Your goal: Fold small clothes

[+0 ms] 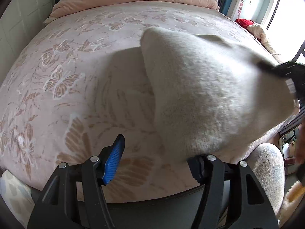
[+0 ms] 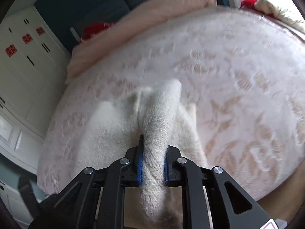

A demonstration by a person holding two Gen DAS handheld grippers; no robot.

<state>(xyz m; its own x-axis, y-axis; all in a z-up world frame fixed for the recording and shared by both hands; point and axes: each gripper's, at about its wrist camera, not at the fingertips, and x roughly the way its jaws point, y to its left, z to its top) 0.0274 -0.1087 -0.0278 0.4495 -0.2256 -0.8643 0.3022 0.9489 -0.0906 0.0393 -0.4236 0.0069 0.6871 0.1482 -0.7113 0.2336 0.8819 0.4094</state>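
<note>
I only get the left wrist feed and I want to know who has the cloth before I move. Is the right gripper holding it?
Observer: Yes. The right gripper is shut on a bunched strip of the white cloth, which runs between its blue-padded fingers.
Operator: Does any cloth trail behind the grip?
Observer: Yes, a tail of it passes back through the fingers toward the camera.
Operator: And ahead of the grip?
Observer: The rest spreads out ahead over the pink bedspread; that view is too blurred to tell where it touches.
</note>
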